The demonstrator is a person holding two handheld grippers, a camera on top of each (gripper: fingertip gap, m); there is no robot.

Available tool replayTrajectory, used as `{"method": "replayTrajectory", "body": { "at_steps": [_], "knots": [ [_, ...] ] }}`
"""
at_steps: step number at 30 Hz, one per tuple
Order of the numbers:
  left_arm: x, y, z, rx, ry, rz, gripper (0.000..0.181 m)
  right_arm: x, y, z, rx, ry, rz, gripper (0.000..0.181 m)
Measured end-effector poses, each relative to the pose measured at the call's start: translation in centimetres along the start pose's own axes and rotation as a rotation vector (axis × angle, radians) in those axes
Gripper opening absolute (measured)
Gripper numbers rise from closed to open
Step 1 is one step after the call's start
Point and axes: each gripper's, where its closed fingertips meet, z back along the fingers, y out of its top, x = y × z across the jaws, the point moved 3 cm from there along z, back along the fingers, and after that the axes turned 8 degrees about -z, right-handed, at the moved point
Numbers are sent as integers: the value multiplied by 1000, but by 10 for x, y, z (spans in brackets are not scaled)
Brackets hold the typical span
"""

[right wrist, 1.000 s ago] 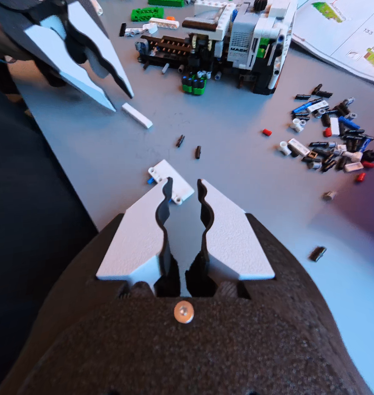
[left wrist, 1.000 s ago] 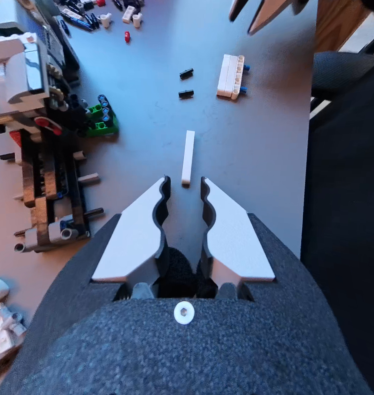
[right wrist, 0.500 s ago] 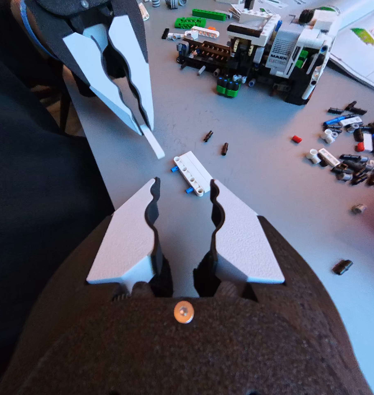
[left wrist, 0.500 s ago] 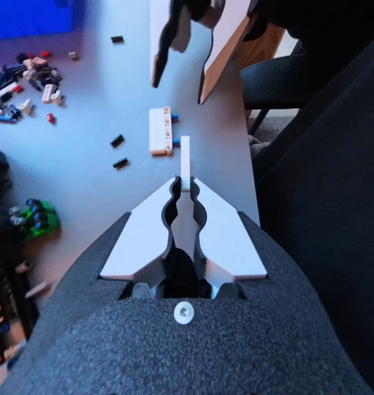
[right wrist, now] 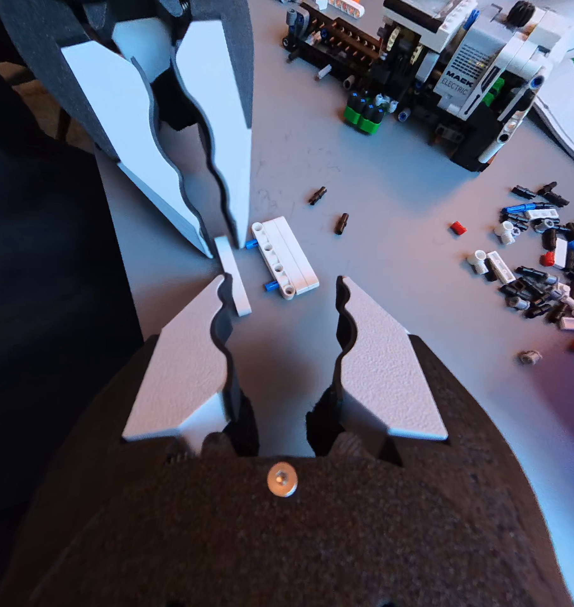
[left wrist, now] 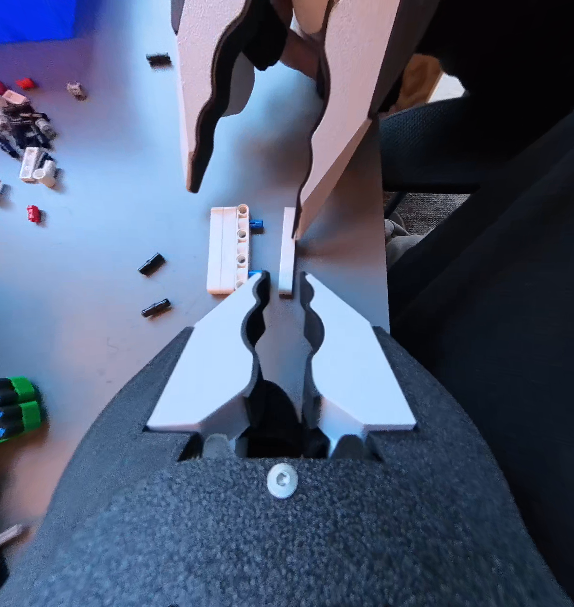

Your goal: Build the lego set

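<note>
A long white tile [left wrist: 287, 253] lies flat on the grey table [left wrist: 115, 295], beside a white beam assembly with blue pins [left wrist: 228, 253]. My left gripper [left wrist: 284, 274] is open a little, with the tile's near end between its tips and a small gap on each side. My right gripper [right wrist: 282, 279] is open wide; its left fingertip [right wrist: 224, 285] is against the tile [right wrist: 234, 282], and the beam assembly [right wrist: 285, 259] lies just beyond its tips. The left gripper [right wrist: 224, 248] also shows in the right wrist view, and the right gripper [left wrist: 246, 210] in the left wrist view.
The partly built truck [right wrist: 443, 65] stands at the back, with a green and black part [right wrist: 361, 111] before it. Loose small pieces [right wrist: 541, 279] lie at the right, and two black pins [right wrist: 316, 195] in the middle. The table edge [left wrist: 385, 262] runs close beside the tile.
My left gripper closed on the tile, carried it next to the beam assembly, set it down and opened slightly. My right gripper opened wider and came up to the tile.
</note>
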Motion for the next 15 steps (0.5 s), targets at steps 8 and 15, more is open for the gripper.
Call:
{"method": "replayTrajectory", "body": {
  "at_steps": [8, 15],
  "knots": [
    [-16, -3, 10, 20, 109, 66, 61, 2, -11, 2, -65, 86, -4, 71],
    [-20, -4, -3, 8, 44, 86, 63, 4, -9, -3, -77, 125, 43, 71]
  ]
}}
